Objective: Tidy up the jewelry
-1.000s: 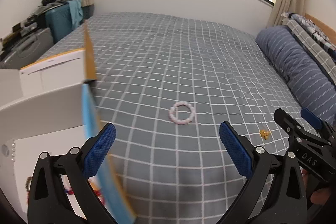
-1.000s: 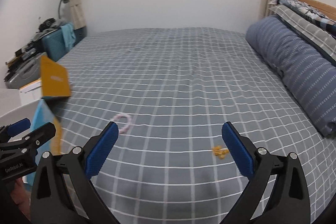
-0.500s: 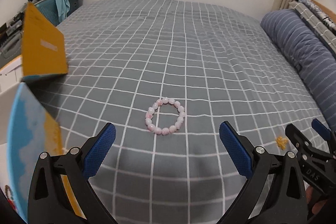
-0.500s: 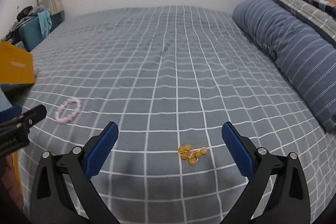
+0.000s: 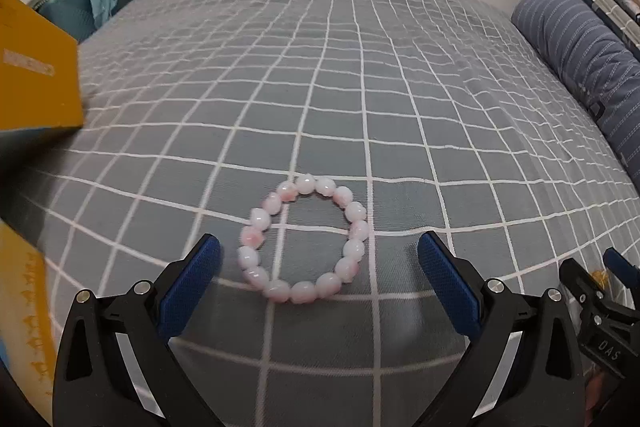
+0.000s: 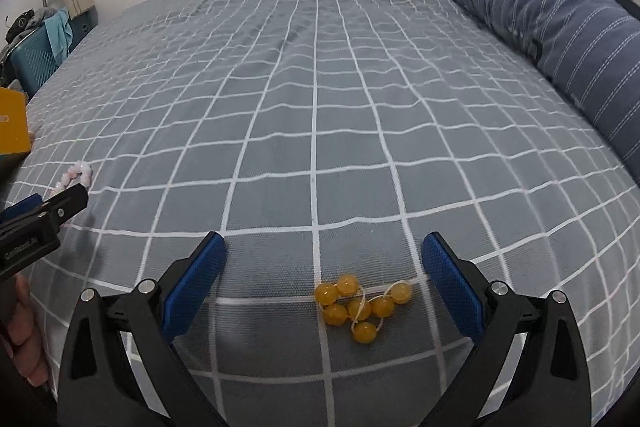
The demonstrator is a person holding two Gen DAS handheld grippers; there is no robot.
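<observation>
Two pieces lie flat on the bed (image 5: 360, 67), each framed by a wide-spread, empty hand-held gripper: the pink bracelet (image 5: 303, 243) just ahead of the left hand-held gripper (image 5: 319, 265), the yellow bead string (image 6: 360, 305) between the right hand-held gripper's (image 6: 323, 269) fingers.
</observation>
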